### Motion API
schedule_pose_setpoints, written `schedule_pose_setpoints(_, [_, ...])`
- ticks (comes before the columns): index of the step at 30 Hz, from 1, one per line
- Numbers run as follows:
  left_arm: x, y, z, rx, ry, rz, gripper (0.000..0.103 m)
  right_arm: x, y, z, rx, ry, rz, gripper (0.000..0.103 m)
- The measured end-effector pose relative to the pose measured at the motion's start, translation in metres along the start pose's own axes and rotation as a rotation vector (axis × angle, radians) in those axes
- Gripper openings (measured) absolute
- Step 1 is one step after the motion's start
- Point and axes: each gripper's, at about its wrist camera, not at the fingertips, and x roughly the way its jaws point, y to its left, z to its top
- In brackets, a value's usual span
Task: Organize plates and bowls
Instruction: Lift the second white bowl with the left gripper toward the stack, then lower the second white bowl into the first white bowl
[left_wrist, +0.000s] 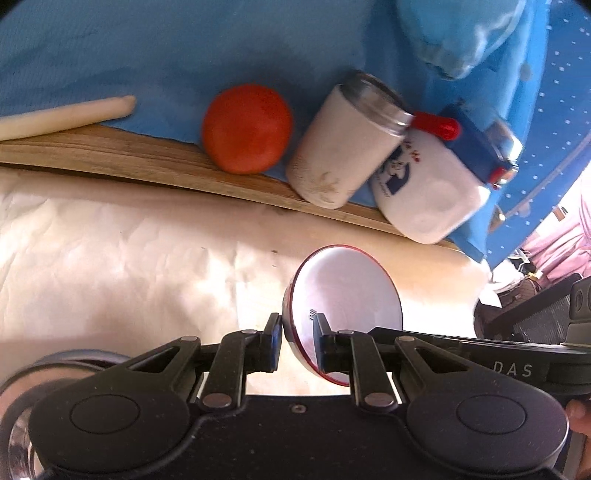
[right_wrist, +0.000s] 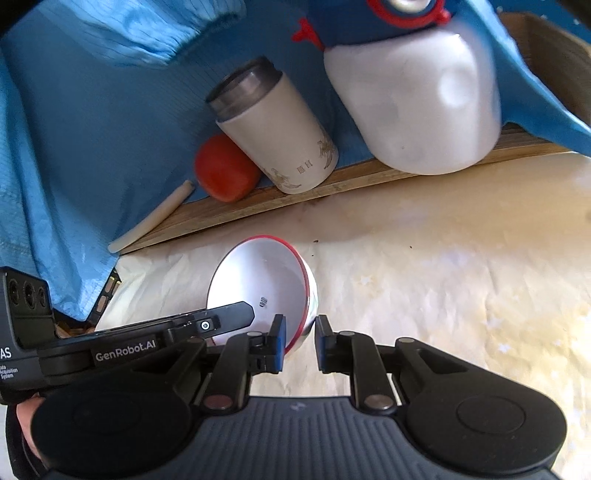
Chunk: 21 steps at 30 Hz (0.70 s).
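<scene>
I have left tool (left_wrist: 297, 341) pinching rim of white red-rimmed bowl (left_wrist: 347, 295); right tool (right_wrist: 300, 341) clamped on opposite rim, same bowl (right_wrist: 258, 288); bowl tilted, above paper-covered counter (right_wrist: 443, 277); tomato (left_wrist: 246, 128) at 11 o'clock from bowl, tumbler (left_wrist: 347, 144) at 12, jug (left_wrist: 432, 184) at 1.

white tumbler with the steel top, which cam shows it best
The right wrist view: the white tumbler stands sharp and unobstructed, its gold print and small lettering visible near the base. In the left wrist view the same tumbler is motion-blurred, its print only a smudge, and the white jug overlaps its right edge.
</scene>
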Motion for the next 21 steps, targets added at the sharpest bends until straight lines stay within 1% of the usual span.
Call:
schedule_pose_setpoints(11, [-0.023,-0.022,-0.023,0.048,0.008,-0.036,0.018,-0.042,0.005,-0.022,-0.011,-0.035,-0.014,0.018])
schedule_pose_setpoints(21, [-0.036,-0.038,-0.049,0.093,0.036,-0.05,0.018,-0.067,0.003,-0.05,-0.01,-0.032,-0.033,0.018])
